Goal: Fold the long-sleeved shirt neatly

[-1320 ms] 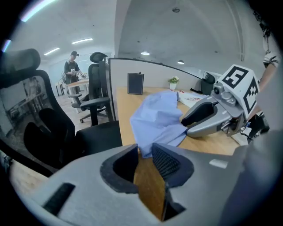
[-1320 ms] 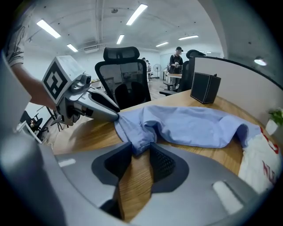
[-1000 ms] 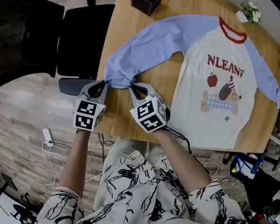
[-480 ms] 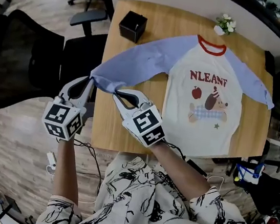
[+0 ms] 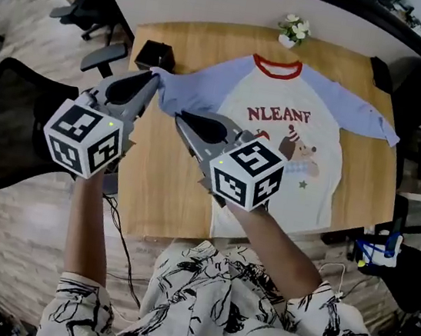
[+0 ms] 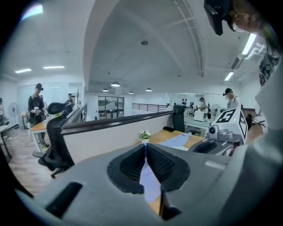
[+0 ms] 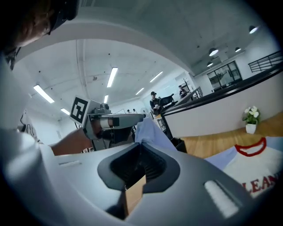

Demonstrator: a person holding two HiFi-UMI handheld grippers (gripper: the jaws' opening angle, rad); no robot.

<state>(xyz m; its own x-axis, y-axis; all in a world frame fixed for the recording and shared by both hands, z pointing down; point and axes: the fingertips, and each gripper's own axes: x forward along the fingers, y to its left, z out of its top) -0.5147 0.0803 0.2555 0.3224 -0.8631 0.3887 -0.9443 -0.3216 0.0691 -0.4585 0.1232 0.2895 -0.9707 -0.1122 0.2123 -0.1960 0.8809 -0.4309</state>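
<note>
Head view looks down on the wooden table (image 5: 153, 186), and nearest its front edge both our grippers hang in the air above it. Our left gripper (image 5: 155, 78), over the table's left edge, is clamped on the end of the blue sleeve (image 5: 194, 87); the left gripper view shows a strip of blue cloth pinched between its closed jaws. Our right gripper (image 5: 180, 119), just beside it and further over the tabletop, is clenched on the same sleeve, whose cloth rises from its jaw tips in the right gripper view. The sleeve is raised off the table between the two grips. The rest of the long-sleeved shirt (image 5: 291, 147) lies flat across the table's middle and right, print up. A black box (image 5: 155, 55) sits at the table's far left corner, a small pot of white flowers (image 5: 294, 29) at its far edge.
</note>
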